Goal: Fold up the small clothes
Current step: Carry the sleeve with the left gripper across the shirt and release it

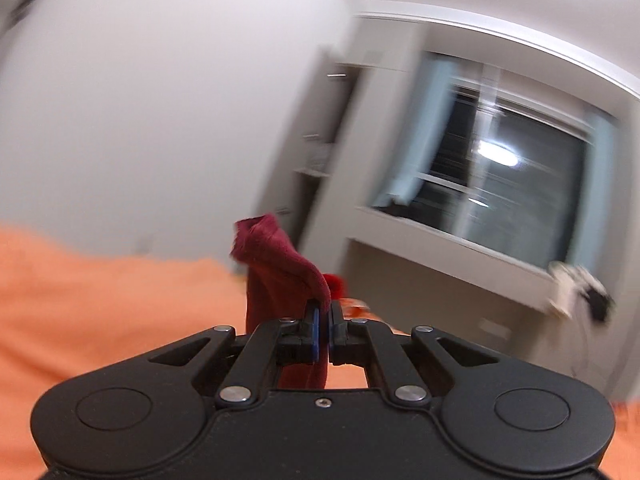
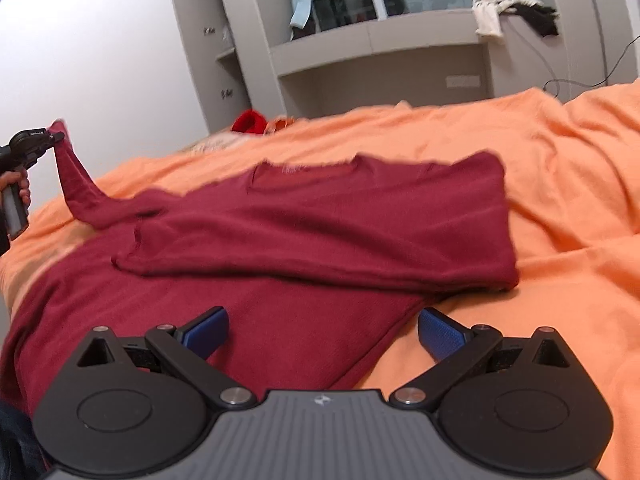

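Note:
A dark red shirt (image 2: 312, 224) lies on the orange bed cover (image 2: 560, 208), its right side folded over onto the body. My left gripper (image 1: 323, 312) is shut on the end of the shirt's left sleeve (image 1: 280, 268) and holds it lifted above the bed; this gripper also shows at the far left of the right wrist view (image 2: 56, 136), with the sleeve (image 2: 76, 180) hanging from it. My right gripper (image 2: 323, 330) is open and empty, just above the shirt's lower edge near its right corner.
A bright red garment (image 2: 249, 121) and a small orange item (image 2: 280, 123) lie at the bed's far edge. Grey shelving and a window ledge (image 2: 380, 40) stand behind, with white and black clothes (image 2: 508, 10) on the ledge. A white wall is on the left.

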